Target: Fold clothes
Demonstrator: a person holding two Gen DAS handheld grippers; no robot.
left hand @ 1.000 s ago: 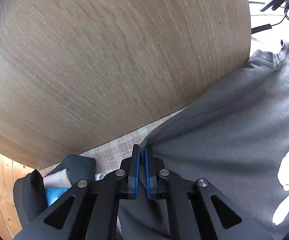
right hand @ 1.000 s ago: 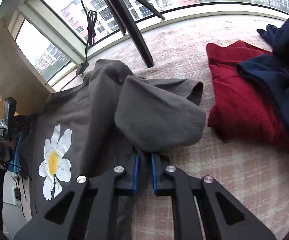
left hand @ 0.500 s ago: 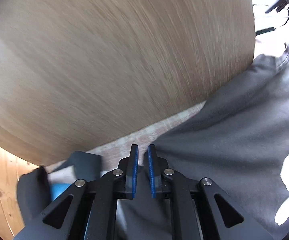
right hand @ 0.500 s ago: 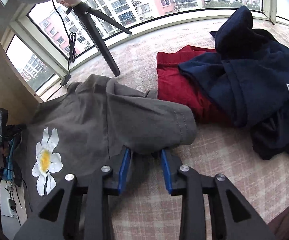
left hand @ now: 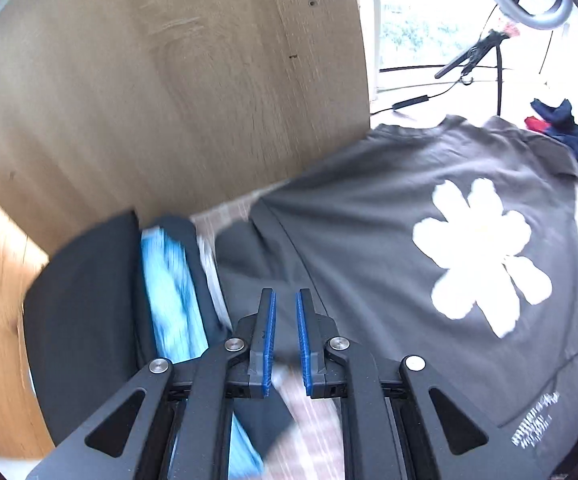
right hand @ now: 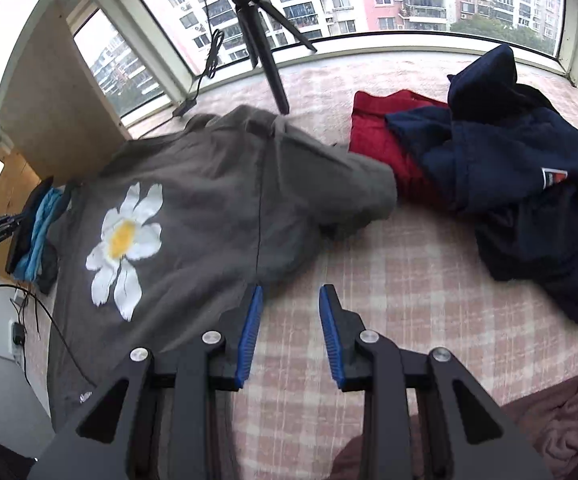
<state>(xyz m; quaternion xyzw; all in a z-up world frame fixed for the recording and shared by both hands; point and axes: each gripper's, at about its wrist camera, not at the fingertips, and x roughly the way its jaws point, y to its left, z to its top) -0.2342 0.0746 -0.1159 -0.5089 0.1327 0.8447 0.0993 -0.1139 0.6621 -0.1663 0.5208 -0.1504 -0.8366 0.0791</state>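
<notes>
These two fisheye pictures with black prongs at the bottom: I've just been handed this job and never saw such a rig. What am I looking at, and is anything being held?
There is no robot arm. A person holds a two-finger tool in each hand, and a camera on each looks forward along its blue-padded fingers. In the left wrist view, the left tool has its pads a narrow gap apart. In the right wrist view, the right tool stands wider. Both have just been opening, and neither holds anything.

On the pink checked cover a grey T-shirt with a white daisy lies spread, one sleeve folded in. Beside it lies a red garment with navy clothes heaped partly on it. A tripod stands by the window.
</notes>
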